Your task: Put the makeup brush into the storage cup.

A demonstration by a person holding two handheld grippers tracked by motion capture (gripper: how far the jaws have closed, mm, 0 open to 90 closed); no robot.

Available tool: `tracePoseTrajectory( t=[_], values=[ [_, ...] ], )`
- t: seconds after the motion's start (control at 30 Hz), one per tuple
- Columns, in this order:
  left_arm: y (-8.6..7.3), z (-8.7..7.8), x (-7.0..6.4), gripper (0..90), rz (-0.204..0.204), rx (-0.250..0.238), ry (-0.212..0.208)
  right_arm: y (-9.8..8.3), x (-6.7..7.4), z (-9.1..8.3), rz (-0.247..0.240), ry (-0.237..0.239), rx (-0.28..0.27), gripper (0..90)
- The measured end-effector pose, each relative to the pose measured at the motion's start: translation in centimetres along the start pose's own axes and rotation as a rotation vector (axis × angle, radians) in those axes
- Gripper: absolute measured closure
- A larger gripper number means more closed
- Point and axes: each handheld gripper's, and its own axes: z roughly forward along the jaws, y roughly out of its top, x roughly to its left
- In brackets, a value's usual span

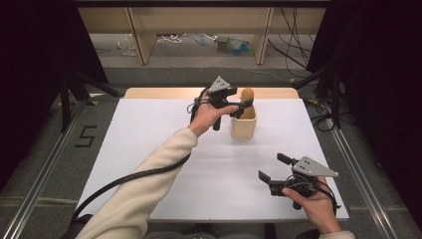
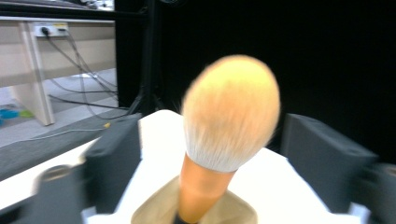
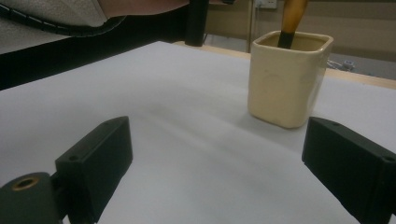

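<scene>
A makeup brush [image 1: 247,94] with an orange handle and a pale fluffy head stands upright in a cream square cup [image 1: 244,127] at the far middle of the white table [image 1: 149,149]. My left gripper [image 1: 242,104] is at the brush, and in the left gripper view its jaws stand apart on either side of the brush [image 2: 231,107], clear of it, so the gripper [image 2: 218,156] is open. Below, the cup's rim [image 2: 243,212] shows. My right gripper [image 1: 270,166] rests open near the front right, empty, facing the cup [image 3: 289,79] and brush handle [image 3: 293,18].
A cable trails from the left gripper along the cream sleeve [image 1: 149,174] to the table's front left. Behind the table are a wooden desk's legs [image 1: 142,45] and floor cables. Dark curtains hang on both sides.
</scene>
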Motion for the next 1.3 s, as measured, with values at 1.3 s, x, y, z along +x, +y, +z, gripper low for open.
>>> tracePoseTrajectory(
  t=[1.3],
  values=[
    [-0.3,-8.6,0.7,11.1,0.09,-0.004,0.003,0.0,0.0,0.0,-0.006,-0.019,0.004,9.6]
  ],
)
